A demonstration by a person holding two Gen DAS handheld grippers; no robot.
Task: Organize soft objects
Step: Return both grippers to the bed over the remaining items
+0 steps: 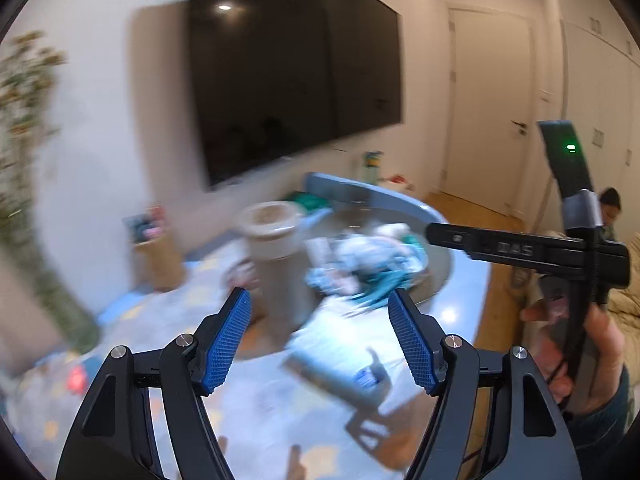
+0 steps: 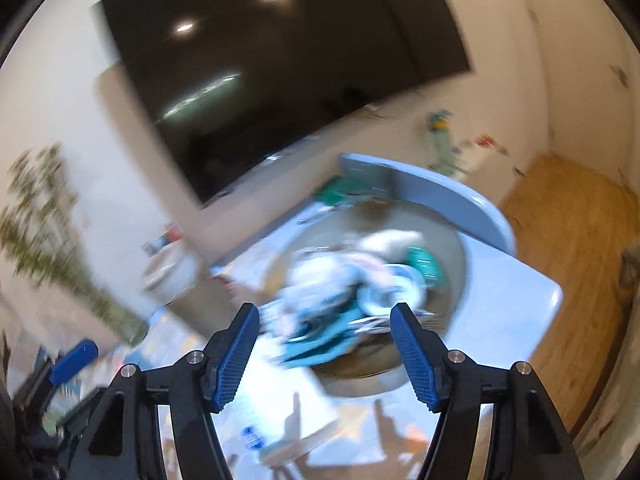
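A blurred heap of soft cloth pieces (image 2: 352, 288), white, pale blue and teal, lies in a round shallow basket (image 2: 456, 256) on a pale blue surface. My right gripper (image 2: 324, 352) hovers just before the heap, open, with nothing between its blue pads. In the left wrist view the same heap (image 1: 368, 264) lies ahead of my left gripper (image 1: 320, 344), which is also open and empty. A hand (image 1: 592, 360) holds the black frame of the right tool (image 1: 520, 248) at the right edge. The left tool's blue pad (image 2: 74, 360) shows at the lower left of the right wrist view.
A tall beige cylinder bin (image 1: 276, 256) stands left of the basket. A large dark screen (image 1: 296, 72) hangs on the wall behind. A leafy plant (image 1: 28, 160) is at the left. A person (image 1: 610, 208) sits at the far right near a wooden floor (image 2: 572, 248).
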